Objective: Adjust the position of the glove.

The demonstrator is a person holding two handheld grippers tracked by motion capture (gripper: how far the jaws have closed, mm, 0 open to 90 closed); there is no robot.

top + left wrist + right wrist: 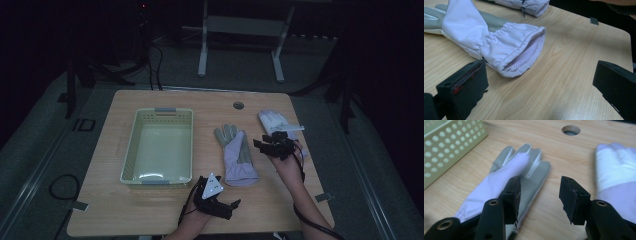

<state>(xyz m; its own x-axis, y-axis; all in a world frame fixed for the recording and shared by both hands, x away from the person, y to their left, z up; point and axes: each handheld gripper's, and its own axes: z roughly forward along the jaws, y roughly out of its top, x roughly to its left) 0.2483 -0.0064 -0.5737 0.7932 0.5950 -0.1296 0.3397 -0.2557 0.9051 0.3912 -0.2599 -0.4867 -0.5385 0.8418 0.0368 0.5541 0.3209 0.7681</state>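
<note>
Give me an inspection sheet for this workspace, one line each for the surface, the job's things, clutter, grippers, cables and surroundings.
Surface: wooden table with a round hole near its far edge.
Job's things: near glove lies flat, cuff toward the person; far glove lies to its right, partly under the right gripper; green basket stands empty to the left.
Clutter: nothing seen.
Grippers: left gripper open, low by the near glove's cuff, not touching it; right gripper open, nothing between its jaws, between the two gloves.
Cables: one trails from each gripper; a loose cable lies on the floor at left.
Surroundings: dark room, white stand legs beyond the table.
</note>
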